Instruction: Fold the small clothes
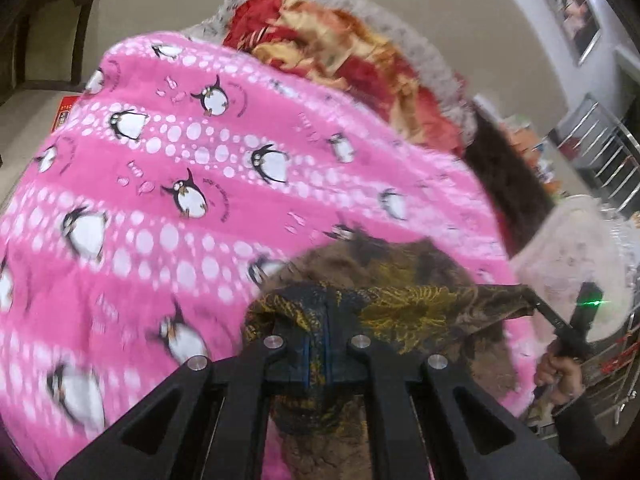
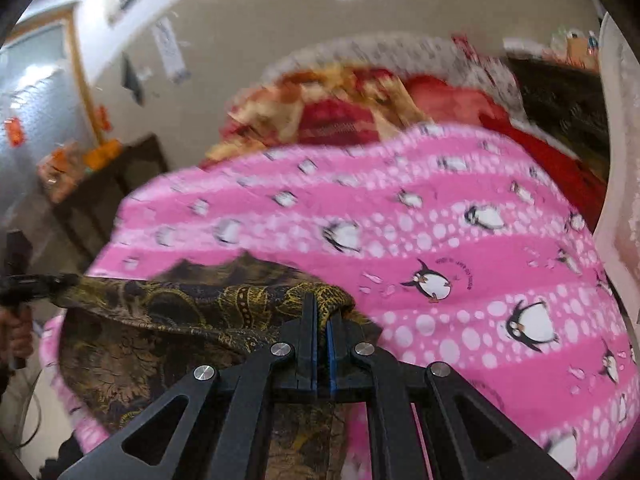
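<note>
A small dark cloth with a yellow-gold pattern (image 1: 404, 304) is stretched above the pink penguin blanket (image 1: 168, 200). My left gripper (image 1: 320, 320) is shut on one corner of it. My right gripper (image 2: 322, 316) is shut on the other corner; the cloth (image 2: 192, 304) hangs between them and drapes down toward the blanket (image 2: 460, 248). The right gripper also shows in the left wrist view (image 1: 540, 308) at the cloth's far corner, and the left gripper shows in the right wrist view (image 2: 60, 280) likewise.
A red and gold floral blanket (image 1: 340, 48) lies bunched beyond the pink one. A white patterned cover (image 1: 576, 256) is at the right. A dark cabinet (image 2: 108, 200) with orange packets stands at the left in the right wrist view.
</note>
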`<state>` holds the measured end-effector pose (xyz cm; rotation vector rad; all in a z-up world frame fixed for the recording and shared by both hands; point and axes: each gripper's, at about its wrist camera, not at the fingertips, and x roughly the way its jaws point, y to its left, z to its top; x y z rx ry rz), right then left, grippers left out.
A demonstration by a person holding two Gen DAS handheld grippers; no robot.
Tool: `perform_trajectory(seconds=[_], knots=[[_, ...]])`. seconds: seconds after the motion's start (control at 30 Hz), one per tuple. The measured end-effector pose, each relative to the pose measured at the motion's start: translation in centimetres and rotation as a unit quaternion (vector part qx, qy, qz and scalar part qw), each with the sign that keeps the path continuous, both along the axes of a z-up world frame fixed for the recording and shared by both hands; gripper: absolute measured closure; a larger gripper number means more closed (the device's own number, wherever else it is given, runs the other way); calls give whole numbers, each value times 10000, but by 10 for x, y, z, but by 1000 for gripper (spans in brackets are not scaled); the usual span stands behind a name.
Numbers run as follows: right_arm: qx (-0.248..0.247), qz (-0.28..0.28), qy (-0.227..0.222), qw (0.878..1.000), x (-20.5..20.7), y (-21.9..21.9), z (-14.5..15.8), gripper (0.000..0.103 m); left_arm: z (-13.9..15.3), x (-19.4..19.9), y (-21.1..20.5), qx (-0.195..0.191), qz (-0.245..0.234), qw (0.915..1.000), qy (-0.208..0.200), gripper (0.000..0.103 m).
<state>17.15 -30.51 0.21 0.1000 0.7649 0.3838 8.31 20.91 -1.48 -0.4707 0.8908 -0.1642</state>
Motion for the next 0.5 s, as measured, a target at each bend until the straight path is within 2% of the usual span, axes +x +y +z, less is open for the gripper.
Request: perform_trajectory(seconds=[0.13,0.23,0.4,0.5], knots=[[-91,-348,346,9988,26,0,-20,98,-34,40,-7,249,-161,9987,403,99],[-55,-494,484,9976,37,-3,-32,98,-52,56,-12,404,-231,9975,533,98],[-124,-587,716,9956,48,-4,-52,98,-63,73,-16,538,-370,9962,574,96],[-73,-519,1068,9929,56,-4,-69,98,-68,79,-18,571,-603,9937,750,94]])
